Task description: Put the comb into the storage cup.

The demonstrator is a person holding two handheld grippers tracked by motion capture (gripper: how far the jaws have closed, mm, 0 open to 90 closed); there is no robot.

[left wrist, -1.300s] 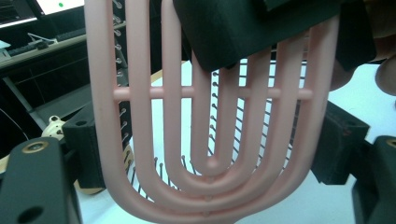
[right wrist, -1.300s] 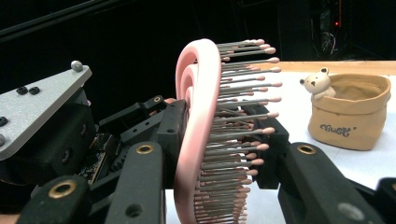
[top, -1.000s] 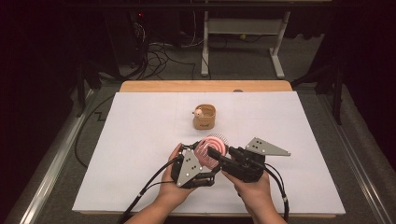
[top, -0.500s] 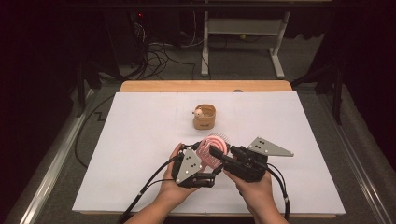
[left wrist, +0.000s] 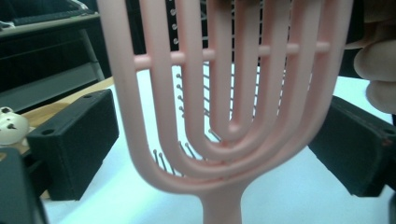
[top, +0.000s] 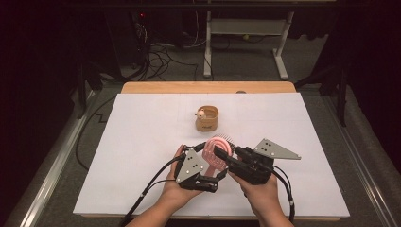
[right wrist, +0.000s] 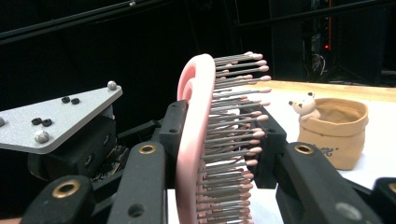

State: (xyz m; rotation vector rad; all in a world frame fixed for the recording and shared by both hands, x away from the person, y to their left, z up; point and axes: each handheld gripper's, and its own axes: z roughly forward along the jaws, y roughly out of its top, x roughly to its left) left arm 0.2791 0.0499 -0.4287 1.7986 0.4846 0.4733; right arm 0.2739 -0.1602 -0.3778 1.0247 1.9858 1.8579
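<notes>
The right gripper (top: 218, 152) clamps the pink hairbrush (left wrist: 233, 107) while the left gripper (top: 204, 147), jaws just opening off its sides, completes the handover, leaving the tan holder (top: 207, 118) beyond unfilled.

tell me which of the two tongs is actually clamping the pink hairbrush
The right tongs: its pads press the pink hairbrush from back and bristle side. The left tongs have just been opening and stand clear either side of it.
</notes>
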